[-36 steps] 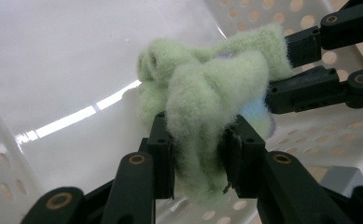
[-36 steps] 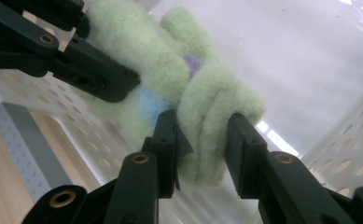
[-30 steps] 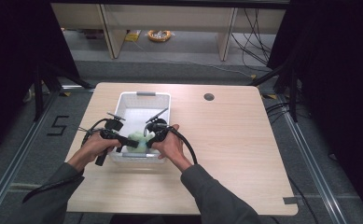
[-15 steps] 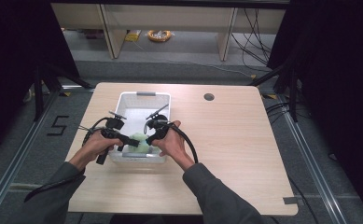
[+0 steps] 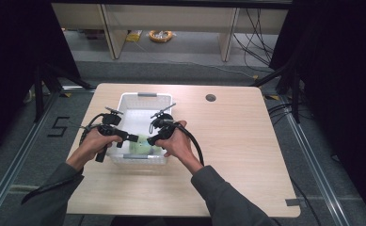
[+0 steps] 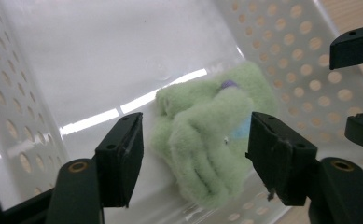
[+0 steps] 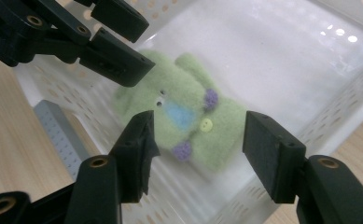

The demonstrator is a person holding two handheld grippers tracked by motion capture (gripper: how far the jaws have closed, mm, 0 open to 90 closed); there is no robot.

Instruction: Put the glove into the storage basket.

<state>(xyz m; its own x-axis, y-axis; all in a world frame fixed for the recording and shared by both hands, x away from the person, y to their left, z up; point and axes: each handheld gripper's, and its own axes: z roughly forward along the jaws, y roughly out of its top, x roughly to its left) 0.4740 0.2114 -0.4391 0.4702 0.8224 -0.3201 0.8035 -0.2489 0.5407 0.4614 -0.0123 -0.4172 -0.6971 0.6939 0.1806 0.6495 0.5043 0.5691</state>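
Both grippers have just been opened above the white basket (image 5: 124,101), and the green plush toy (image 7: 188,123) is released: it lies inside, at the near wall. Left gripper (image 6: 193,154) and right gripper (image 7: 198,149) should be lifted straight up, jaws kept wide.

Light wooden table (image 5: 237,155) with rounded corners, a dark round cable hole (image 5: 210,98) near its far edge; grey floor around it, a black "5" marking (image 5: 61,127) taped at left; metal rail (image 5: 11,172) along the floor; beige shelf unit (image 5: 171,19) beyond; orange coiled cable (image 5: 161,35) under it; black cables (image 5: 258,33) trailing at right; dark curtains (image 5: 340,70) both sides
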